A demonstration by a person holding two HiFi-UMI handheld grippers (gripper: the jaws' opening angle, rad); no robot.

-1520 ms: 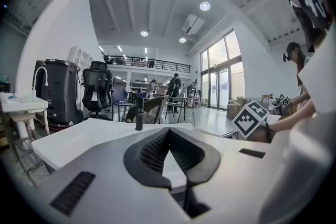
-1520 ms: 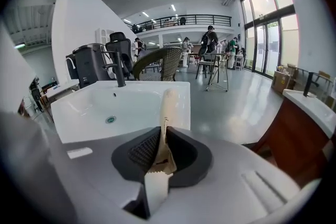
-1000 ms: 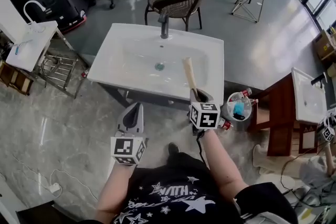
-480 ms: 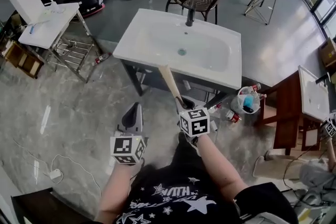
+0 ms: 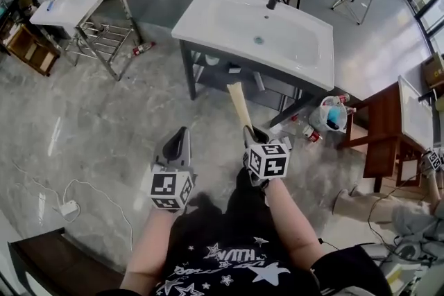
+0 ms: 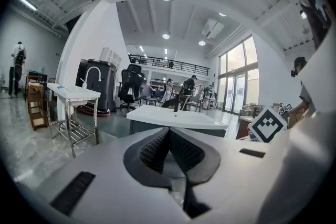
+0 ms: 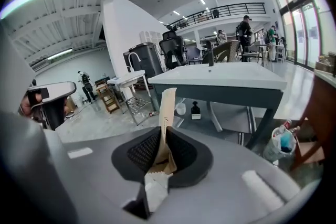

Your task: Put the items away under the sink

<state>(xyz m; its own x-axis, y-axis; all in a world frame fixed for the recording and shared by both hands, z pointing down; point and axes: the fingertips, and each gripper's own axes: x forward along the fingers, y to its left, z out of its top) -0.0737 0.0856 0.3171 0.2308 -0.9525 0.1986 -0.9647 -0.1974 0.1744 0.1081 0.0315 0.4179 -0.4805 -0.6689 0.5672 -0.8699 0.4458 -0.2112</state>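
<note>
Fingers of the right gripper (image 5: 254, 135) are clenched on a flat tan strip, apparently a paper sleeve (image 5: 238, 103), which projects beyond the tips toward the open space under the sink (image 5: 208, 19). The sleeve is held in the air above the marble floor (image 5: 83, 142), short of the sink frame. On the left gripper (image 5: 182, 136) the fingers are pressed together with nothing between them. A small dark bottle (image 7: 195, 109) stands under the basin.

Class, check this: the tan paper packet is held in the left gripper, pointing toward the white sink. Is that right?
No: the right gripper holds the tan paper packet, pointing toward the white sink, as the right gripper view shows.
</note>
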